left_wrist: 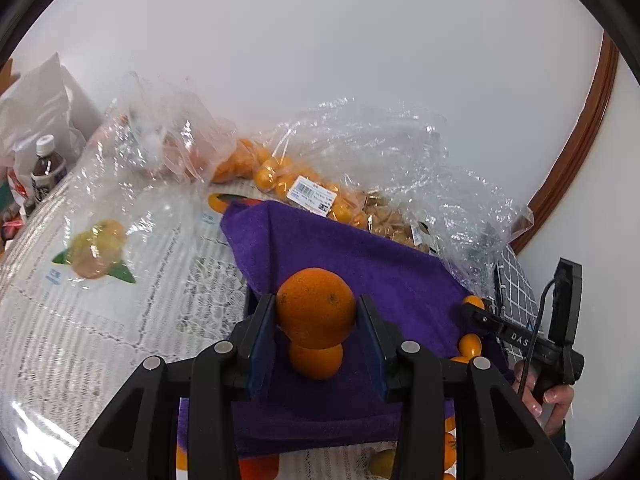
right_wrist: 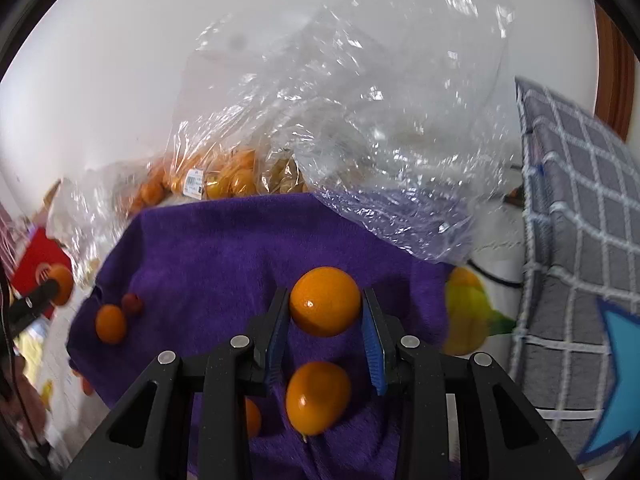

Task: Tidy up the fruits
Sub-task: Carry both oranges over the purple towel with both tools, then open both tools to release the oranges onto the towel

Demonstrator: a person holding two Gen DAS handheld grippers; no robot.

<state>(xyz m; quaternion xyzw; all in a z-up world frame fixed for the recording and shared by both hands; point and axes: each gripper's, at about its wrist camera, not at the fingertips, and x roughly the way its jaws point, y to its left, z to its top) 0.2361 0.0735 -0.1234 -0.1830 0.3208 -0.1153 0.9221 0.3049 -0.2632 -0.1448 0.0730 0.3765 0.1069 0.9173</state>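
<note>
Looking past my tongs, I see a clear bag (left_wrist: 304, 184) of small oranges lying beyond the purple towel (left_wrist: 360, 256). My left gripper (left_wrist: 316, 316) clamps a round orange (left_wrist: 315, 307) above the towel; my right gripper (right_wrist: 325, 312) pinches a kumquat (right_wrist: 325, 301), seemingly long axis crosswise. Another kumquat (right_wrist: 318, 398) lies on the towel.

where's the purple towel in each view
Left wrist: purple towel fills the centre and lower middle, under the left tongs.
Right wrist: it spreads over the centre and lower left, under the right tongs.
Shared landmark: the barcode-labelled bag of oranges behind the towel's far edge.
</note>
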